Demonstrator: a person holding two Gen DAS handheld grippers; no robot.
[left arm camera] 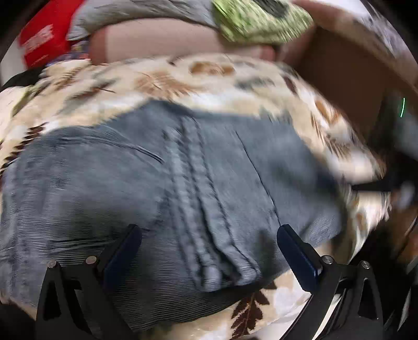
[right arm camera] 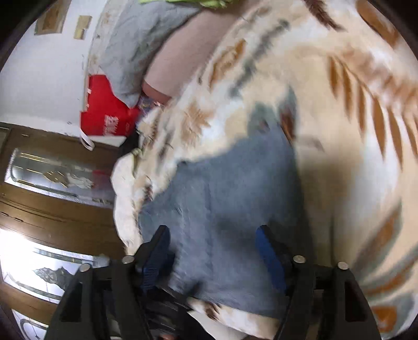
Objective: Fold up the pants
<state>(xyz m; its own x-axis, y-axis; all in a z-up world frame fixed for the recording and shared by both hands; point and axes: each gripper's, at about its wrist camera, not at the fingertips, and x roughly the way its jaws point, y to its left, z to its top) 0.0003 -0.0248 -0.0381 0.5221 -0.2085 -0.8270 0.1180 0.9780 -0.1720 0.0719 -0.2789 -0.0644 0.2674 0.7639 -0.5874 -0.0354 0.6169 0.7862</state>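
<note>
Grey-blue corduroy pants lie on a cream blanket with brown leaf prints, with a thick seam running down their middle. My left gripper hovers close over their near end, jaws wide apart, the seam ridge between the fingers and neither pad pressing on the cloth. In the right wrist view the pants lie near the blanket's left edge. My right gripper stands open just over them, with cloth under the gap and nothing pinched. Both views are blurred.
At the bed's far end are a grey pillow, a green patterned cloth, a pink sheet and a red bag. A brown wooden cabinet with glass doors stands left of the bed. A brown board stands at right.
</note>
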